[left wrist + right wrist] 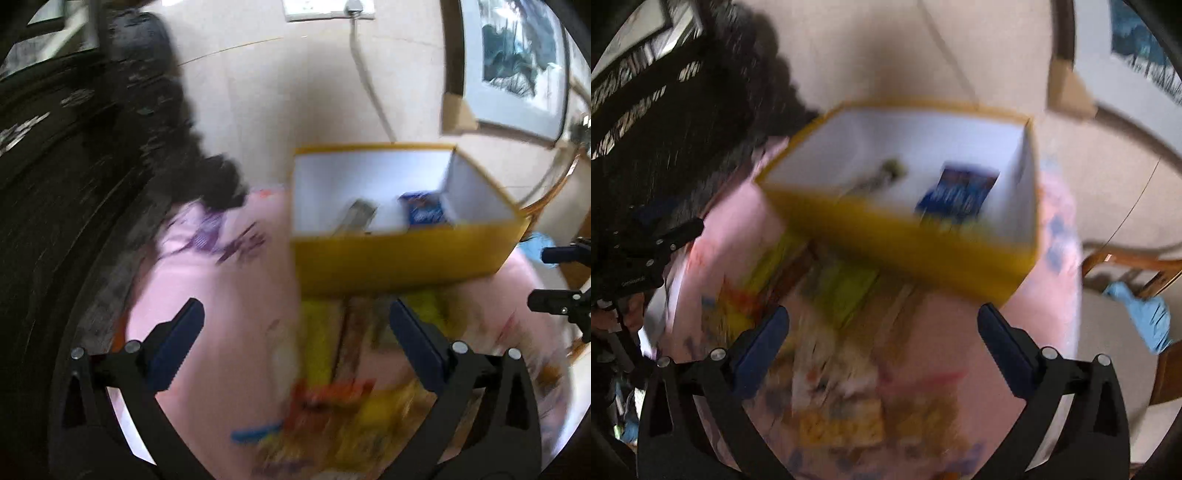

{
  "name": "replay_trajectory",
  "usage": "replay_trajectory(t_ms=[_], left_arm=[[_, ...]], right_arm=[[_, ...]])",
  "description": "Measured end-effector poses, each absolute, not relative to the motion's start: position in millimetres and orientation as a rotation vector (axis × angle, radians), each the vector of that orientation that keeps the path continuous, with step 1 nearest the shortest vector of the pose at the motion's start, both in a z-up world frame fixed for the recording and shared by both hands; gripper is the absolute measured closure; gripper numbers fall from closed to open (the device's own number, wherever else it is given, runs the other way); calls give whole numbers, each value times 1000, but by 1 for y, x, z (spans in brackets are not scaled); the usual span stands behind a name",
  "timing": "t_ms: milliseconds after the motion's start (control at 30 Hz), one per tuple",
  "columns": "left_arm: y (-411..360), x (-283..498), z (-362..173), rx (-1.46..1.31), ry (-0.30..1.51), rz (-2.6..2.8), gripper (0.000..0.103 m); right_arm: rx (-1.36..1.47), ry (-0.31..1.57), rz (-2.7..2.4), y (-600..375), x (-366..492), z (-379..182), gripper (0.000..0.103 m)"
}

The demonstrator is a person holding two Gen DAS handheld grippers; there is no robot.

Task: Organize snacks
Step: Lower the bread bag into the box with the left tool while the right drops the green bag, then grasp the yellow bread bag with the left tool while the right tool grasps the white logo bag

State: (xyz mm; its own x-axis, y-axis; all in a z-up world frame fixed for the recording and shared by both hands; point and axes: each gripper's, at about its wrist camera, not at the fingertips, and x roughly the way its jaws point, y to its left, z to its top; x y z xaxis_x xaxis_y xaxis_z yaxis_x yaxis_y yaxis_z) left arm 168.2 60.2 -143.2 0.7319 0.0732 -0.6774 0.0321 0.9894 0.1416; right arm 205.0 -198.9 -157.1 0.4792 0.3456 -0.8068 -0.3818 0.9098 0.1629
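Observation:
A yellow box (402, 258) with white inner walls stands on a pink tablecloth (221, 288); it also shows in the right wrist view (923, 243). Inside lie a blue snack packet (424, 212) (956, 195) and a grey-green packet (356, 216) (882, 175). Several blurred yellow, green and red snack packets (332, 369) (842, 325) lie in front of the box. My left gripper (295, 332) is open and empty above them. My right gripper (882, 332) is open and empty above the packets too; its fingers also show at the left wrist view's right edge (561, 277).
Both views are motion-blurred. A dark carved cabinet (74, 147) stands at the left. A wooden chair (1137, 273) with a blue cloth (1145, 314) is at the right. A cable (369, 85) runs down the beige wall. A framed picture (517, 62) leans at the back right.

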Motion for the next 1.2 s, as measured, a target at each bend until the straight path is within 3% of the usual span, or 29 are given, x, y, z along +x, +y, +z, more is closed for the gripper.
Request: replay_trajectory(t_ms=[233,767,800,833,867,933,1033,1200], left_arm=[[52,130,-185,134,861,-34,2],[36,146,-249,97,1005,-110,3],[39,147,-249,64,1024,-112,8],[42,148,-250,29,1040,-109,19],[45,148,-251,-2,1061,-95,27],[50,146,-257,-31,1114,-87,56],[54,135,-255,-69,1152,-106,64],[45,112,-238,-61,1131,-139,64]], right_arm=[[-6,1107,459,-174,194,-207,1],[72,1162,399,-161,205,-260,1],[80,1153,397,-161,204,-260,14],[94,1167,414,-160,203,-261,35],[115,1188,436,-161,200,-259,37],[89,1190,415,-157,192,-256,47],[106,1188,416,-160,182,-248,58],[111,1127,447,-167,158,-215,59]])
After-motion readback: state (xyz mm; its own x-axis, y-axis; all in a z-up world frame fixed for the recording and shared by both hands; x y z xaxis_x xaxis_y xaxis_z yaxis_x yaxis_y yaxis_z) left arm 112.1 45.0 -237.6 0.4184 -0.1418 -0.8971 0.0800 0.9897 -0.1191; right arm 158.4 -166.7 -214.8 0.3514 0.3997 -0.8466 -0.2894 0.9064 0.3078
